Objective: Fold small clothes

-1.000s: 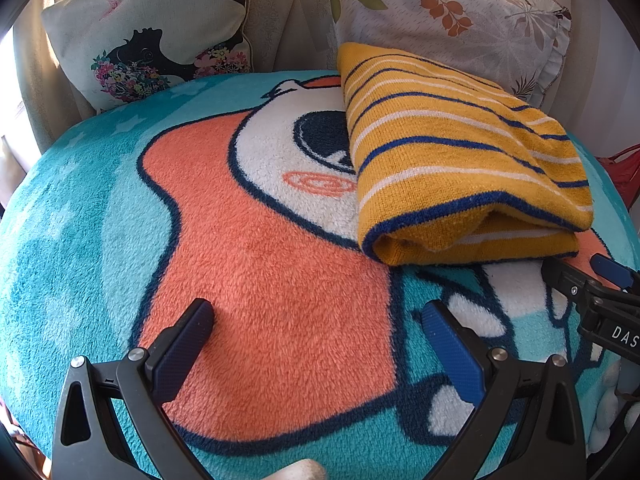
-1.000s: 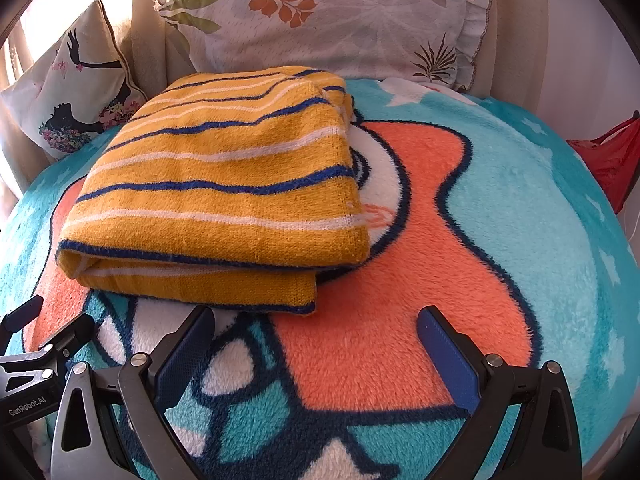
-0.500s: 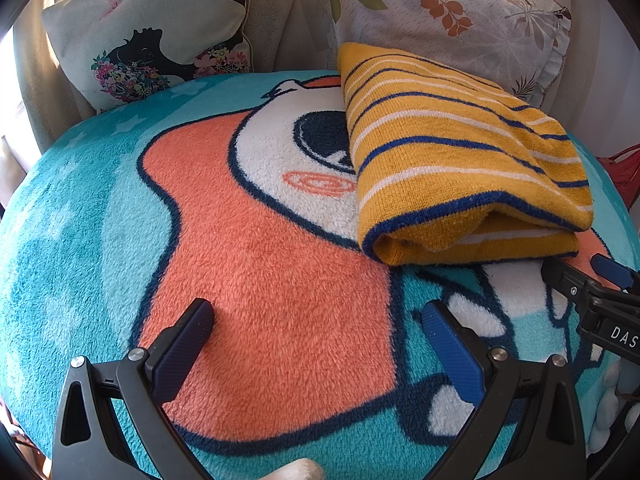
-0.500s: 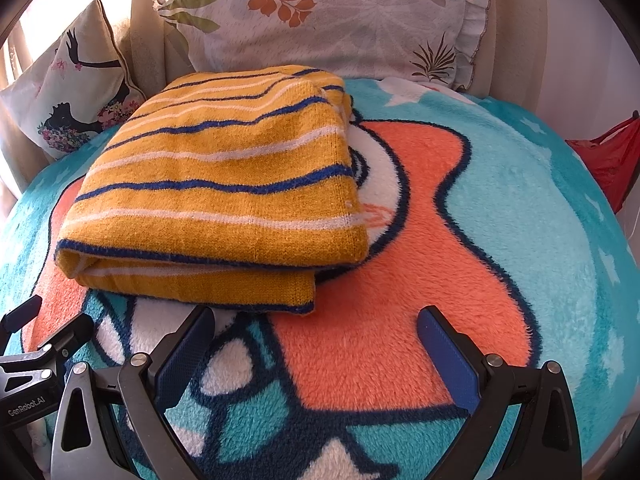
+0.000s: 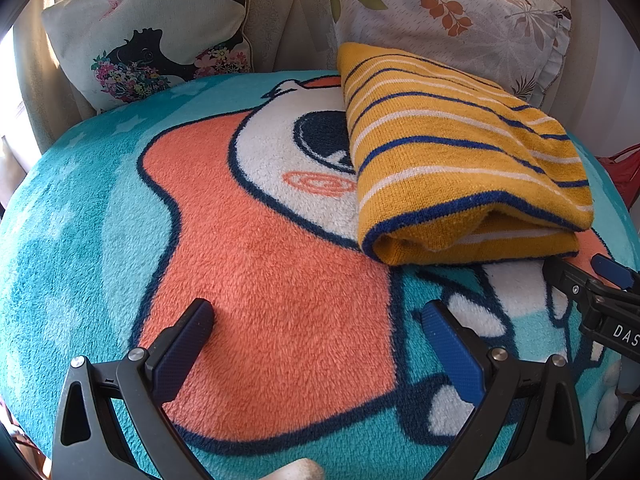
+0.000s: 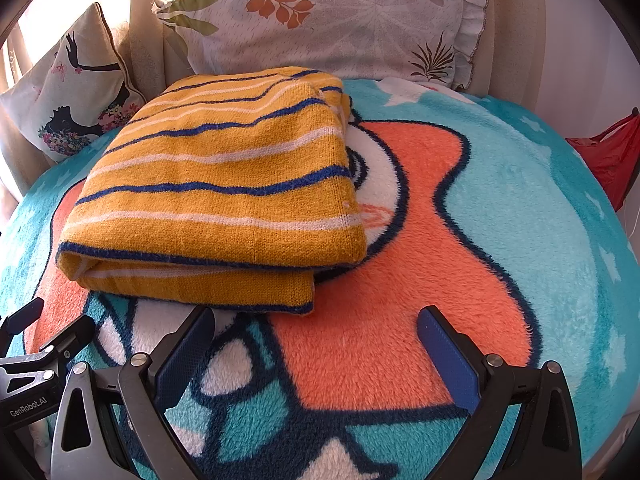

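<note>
A: Surroundings, taken from the sweater point(image 5: 460, 152)?
B: It lies on a fleece blanket point(image 5: 280, 280) with a teal, orange and white cartoon print. Behind the sweater, touching or nearly touching its far edge, a leaf-print pillow point(image 6: 340, 20). Behind and to its left, a cushion point(image 5: 160, 28) with a black figure and flowers. Well off to its right, at the blanket's edge, something red point(image 6: 608, 156); what it is cannot be told. Nothing lies between the sweater and either gripper.

A: Sweater: condition, orientation?
B: Yellow knit, navy and white stripes, folded into a thick rectangle. Long axis runs from the near edge back toward the leaf-print pillow. Stripes run across it. Stacked layers show at the near edge.

A: Grippers?
B: Left gripper point(image 5: 316, 320): fingers spread wide, nothing held, over orange blanket to the left of the sweater's near edge. Right gripper point(image 6: 314, 320): fingers spread wide, nothing held, just before the sweater's near edge, its left finger point(image 6: 188, 344) close beneath the near right corner; contact cannot be told.
</note>
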Demonstrator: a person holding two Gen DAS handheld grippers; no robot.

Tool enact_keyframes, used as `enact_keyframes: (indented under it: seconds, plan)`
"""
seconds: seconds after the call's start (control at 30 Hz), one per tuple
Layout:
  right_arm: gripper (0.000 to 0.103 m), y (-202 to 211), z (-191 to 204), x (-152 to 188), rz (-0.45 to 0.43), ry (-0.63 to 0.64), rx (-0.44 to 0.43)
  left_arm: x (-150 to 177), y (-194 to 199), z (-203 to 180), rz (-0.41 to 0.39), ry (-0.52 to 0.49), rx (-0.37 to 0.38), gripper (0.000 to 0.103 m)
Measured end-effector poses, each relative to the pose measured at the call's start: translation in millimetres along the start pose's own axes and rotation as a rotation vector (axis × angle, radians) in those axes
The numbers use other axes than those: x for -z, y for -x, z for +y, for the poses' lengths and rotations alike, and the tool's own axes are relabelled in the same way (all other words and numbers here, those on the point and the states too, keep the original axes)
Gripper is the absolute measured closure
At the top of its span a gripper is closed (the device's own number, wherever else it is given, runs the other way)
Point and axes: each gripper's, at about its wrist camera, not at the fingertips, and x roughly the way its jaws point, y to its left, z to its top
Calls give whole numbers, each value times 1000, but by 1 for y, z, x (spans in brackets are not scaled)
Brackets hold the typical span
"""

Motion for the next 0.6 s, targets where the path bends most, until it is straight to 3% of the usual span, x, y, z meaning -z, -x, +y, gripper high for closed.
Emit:
enact_keyframes:
  seconds: [0.6]
  plan:
    - [0, -1, 0, -2, 0, 1, -2, 0, 0, 0, 0, 0, 0, 0]
